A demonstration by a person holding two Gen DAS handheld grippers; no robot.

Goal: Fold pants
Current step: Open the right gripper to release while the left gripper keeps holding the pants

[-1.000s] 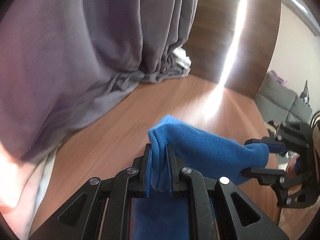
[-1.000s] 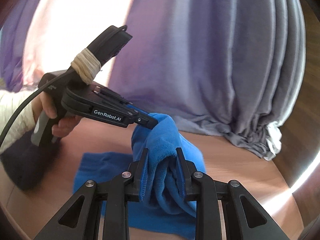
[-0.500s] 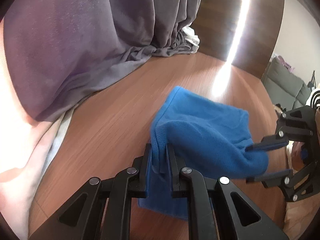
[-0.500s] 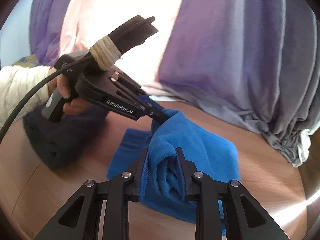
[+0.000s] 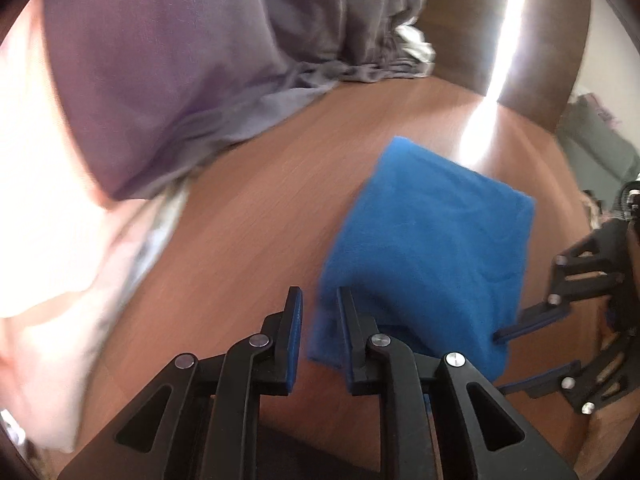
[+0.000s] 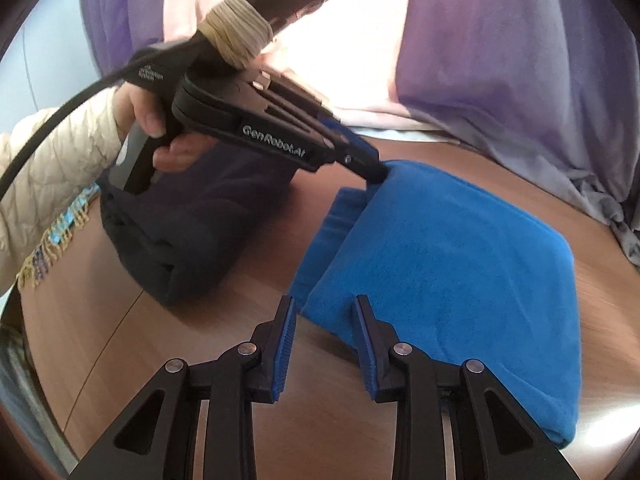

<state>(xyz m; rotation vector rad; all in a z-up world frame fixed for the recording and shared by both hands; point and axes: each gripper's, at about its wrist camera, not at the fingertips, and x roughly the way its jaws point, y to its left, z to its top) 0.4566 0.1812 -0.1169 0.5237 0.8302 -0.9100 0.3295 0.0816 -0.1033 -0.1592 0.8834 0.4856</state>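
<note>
The blue pants point(image 6: 460, 264) lay folded on the wooden worktop point(image 5: 256, 216), beside a dark folded garment point(image 6: 192, 224). The right gripper point(image 6: 325, 338) was spread apart at their near corner, gripping nothing. The left gripper point(image 5: 318, 320) looked released too, though blur obscured its tips.

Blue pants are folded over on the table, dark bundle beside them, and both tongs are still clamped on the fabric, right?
Not clamped: both wrist views show the left tongs and right tongs open. The pants, table and bundle are as you say.
</note>
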